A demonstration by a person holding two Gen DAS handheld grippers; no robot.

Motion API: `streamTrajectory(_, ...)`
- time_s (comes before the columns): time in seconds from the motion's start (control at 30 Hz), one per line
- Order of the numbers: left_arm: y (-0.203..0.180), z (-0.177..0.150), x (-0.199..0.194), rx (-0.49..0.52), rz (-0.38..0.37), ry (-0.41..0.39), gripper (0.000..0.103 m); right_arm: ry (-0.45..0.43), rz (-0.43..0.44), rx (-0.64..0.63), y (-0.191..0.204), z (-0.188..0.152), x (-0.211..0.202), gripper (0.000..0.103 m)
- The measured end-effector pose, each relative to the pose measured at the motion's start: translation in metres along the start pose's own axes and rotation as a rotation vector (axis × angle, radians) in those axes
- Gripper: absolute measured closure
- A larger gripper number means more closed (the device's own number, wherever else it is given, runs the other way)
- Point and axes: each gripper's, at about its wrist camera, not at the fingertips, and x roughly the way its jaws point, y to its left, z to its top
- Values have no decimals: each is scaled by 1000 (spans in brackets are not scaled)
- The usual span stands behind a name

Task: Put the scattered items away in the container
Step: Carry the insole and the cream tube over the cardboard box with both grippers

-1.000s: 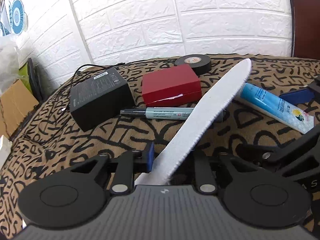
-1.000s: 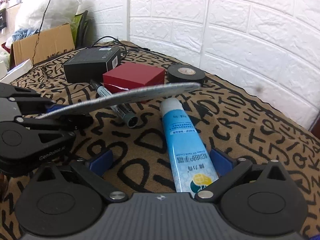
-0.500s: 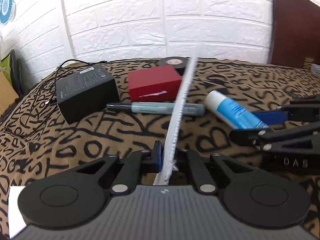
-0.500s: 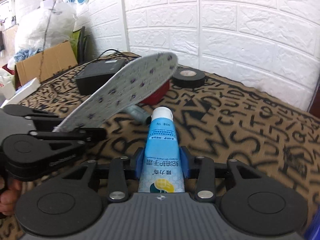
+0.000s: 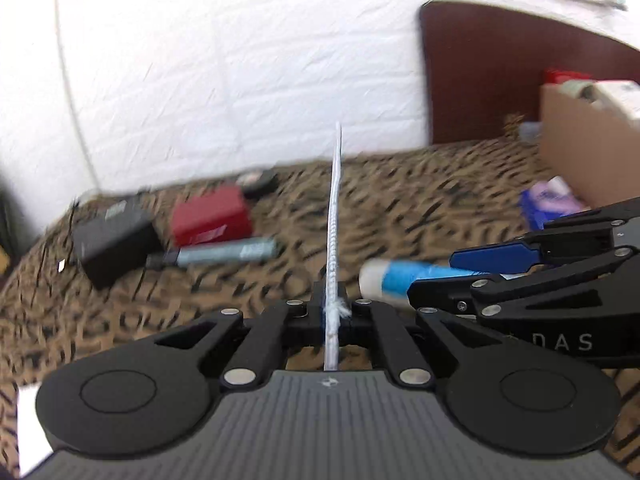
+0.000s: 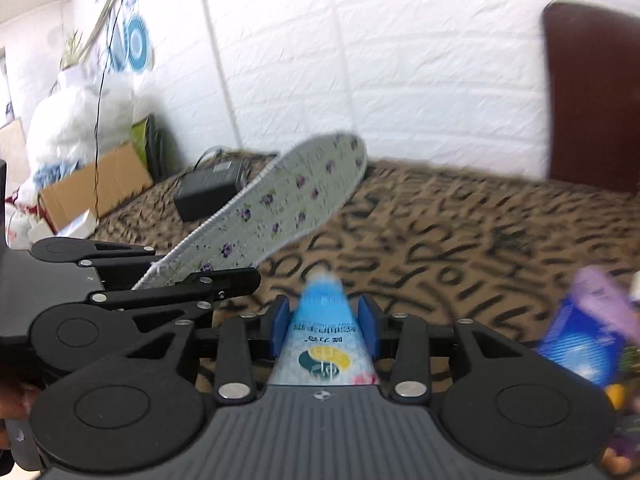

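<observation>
My left gripper [image 5: 331, 304] is shut on a white insole [image 5: 335, 208], seen edge-on and lifted above the patterned cloth; its flowered face shows in the right wrist view [image 6: 280, 204]. My right gripper [image 6: 323, 320] is shut on a blue tube [image 6: 322, 336], also seen from the left wrist view [image 5: 404, 274], held off the cloth beside the left gripper. A cardboard box [image 5: 588, 148] with items inside stands at the far right. On the cloth lie a red box [image 5: 210, 220], a grey marker [image 5: 224, 254], a black adapter [image 5: 114, 236] and a tape roll [image 5: 258, 180].
A blue and purple pack [image 5: 548, 202] lies by the cardboard box; it also shows in the right wrist view [image 6: 588, 332]. A dark headboard [image 5: 480, 72] and the white brick wall [image 5: 240, 80] bound the back. A second cardboard box [image 6: 92, 188] and bags stand off the left edge.
Both grippers have risen and swung to the right with the insole and the tube. The cardboard box has come into view at the right. The frames are motion blurred.
</observation>
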Motion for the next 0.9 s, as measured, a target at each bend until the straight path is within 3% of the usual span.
streamTrajectory(0.03, -3, 6, -2, 4, -9, -10, 97, -8, -15, -6, -2, 3, -6, 103)
streamTrajectory(0.2, -20, 18, -11, 54, -10, -36, 97, 19, -81, -58, -9, 10, -23, 100)
streamTrajectory(0.3, -20, 4, -7, 56, 1, -12, 97, 29, -47, -63, -16, 0, -28, 88)
streamTrajectory(0.37, -18, -9, -5, 59, 9, 25, 97, 63, -33, -87, -12, -7, -21, 55)
streamTrajectory(0.53, -20, -37, 7, 76, 36, 104, 97, 165, -48, -149, -2, -22, 13, 42)
streamTrajectory(0.57, -20, -40, 9, 79, 39, 115, 97, 183, -58, -169, 0, -25, 19, 36)
streamTrajectory(0.63, -18, -44, 11, 67, 52, 118, 97, 147, -58, -203, 2, -31, 27, 32)
streamTrajectory(0.7, -19, -44, 10, 78, 45, 109, 97, 117, -34, -168, -5, -33, 29, 36)
streamTrajectory(0.73, -21, -44, 8, 93, 34, 101, 97, 110, -29, -153, -6, -32, 29, 58)
streamTrajectory(0.77, -24, -43, 6, 108, 23, 93, 97, 108, -17, -146, -6, -28, 27, 69)
streamTrajectory(0.9, -32, -40, -4, 116, -19, 46, 97, 87, -4, -114, -5, -24, 15, 70)
